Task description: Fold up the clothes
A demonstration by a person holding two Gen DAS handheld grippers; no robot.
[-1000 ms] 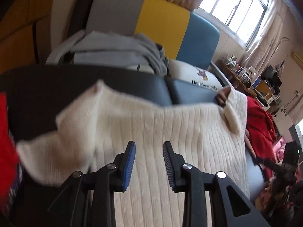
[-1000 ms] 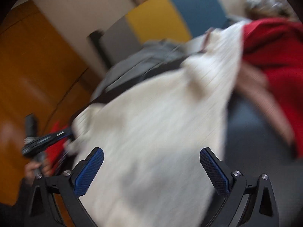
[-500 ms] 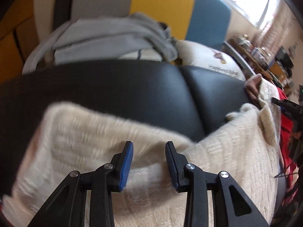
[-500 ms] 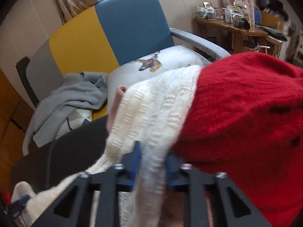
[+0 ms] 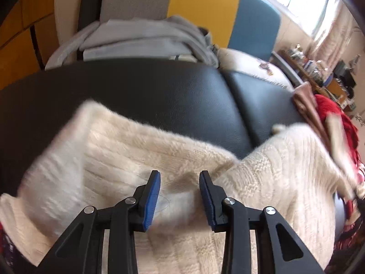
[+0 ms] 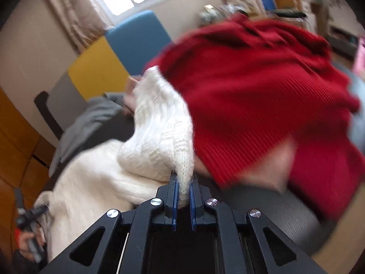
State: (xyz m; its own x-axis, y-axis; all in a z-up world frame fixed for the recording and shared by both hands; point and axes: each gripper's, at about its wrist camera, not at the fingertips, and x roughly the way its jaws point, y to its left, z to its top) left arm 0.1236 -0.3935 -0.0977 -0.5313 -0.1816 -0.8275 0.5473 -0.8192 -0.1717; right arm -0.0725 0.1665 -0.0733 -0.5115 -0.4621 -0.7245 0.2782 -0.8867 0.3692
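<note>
My right tongs pinch cream sweater edge, ready to carry fold over. Left tongs part-open above its middle, gripping nothing. Sweater spread on black seat; red jumper at two o'clock.

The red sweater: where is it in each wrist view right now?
Left wrist: red sweater at the far right edge, beyond the cream sweater.
Right wrist: red sweater fills the upper right, beside the cream sweater.
Shared landmark: blue chair back.
</note>
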